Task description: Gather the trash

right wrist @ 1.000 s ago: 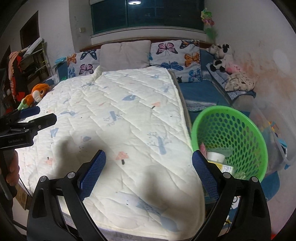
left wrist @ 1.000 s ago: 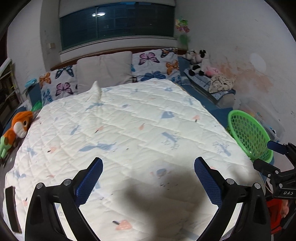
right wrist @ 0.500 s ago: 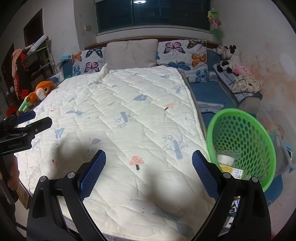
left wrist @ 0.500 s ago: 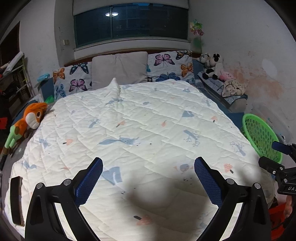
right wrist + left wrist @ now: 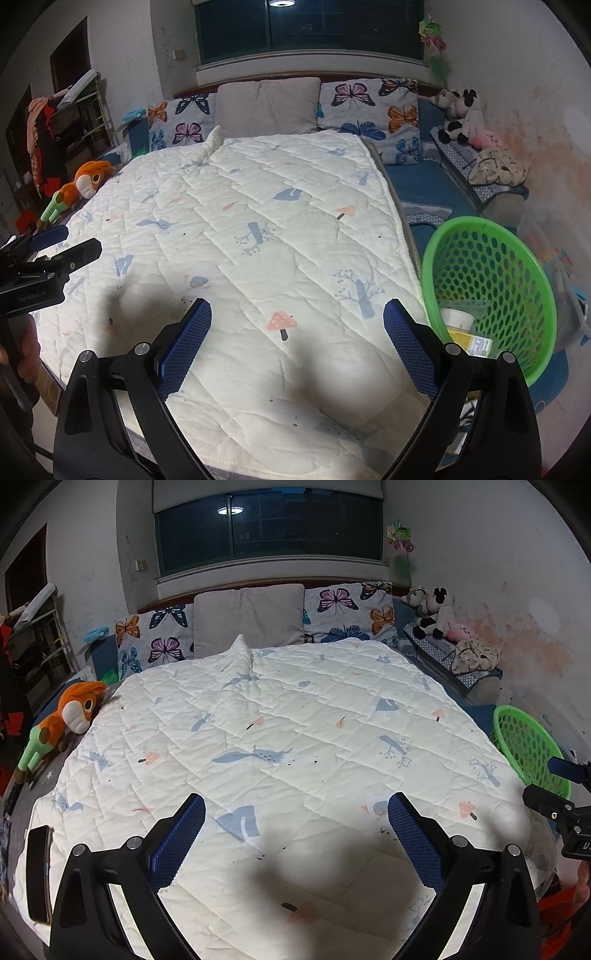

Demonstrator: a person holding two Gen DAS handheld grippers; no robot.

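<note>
Both grippers hang over the foot of the bed with nothing in them. The left gripper (image 5: 295, 834) has its fingers wide apart above the quilt (image 5: 295, 720), and the right gripper (image 5: 297, 332) is spread just as wide.

No loose trash shows on the quilt between or ahead of either pair of fingers; the dark and pink marks there look like printed mushrooms, trees and foxes, not litter. So the step in hand is, I judge, a search for what remains. To do it well, sweep the view slowly along the bed's edges and the floor, keep the fingers spread, and do not mistake the print for scraps. A dark flat thing (image 5: 38, 875) lies on the quilt's edge, outside the left gripper's left finger; I cannot tell what it is, and it may not be trash.

The basket (image 5: 517, 266) stands beside the bed, just outside the right gripper's right finger, tilted with its mouth toward the camera. Inside, low down, lie a white cup (image 5: 458, 318) and a yellow packet (image 5: 471, 343) touching or nearly touching it, with something pale and unclear behind them. That is where the collected trash is. The basket has plenty of room left.

A toy (image 5: 62, 720) lies far ahead of the left finger, at the bed's side.
</note>
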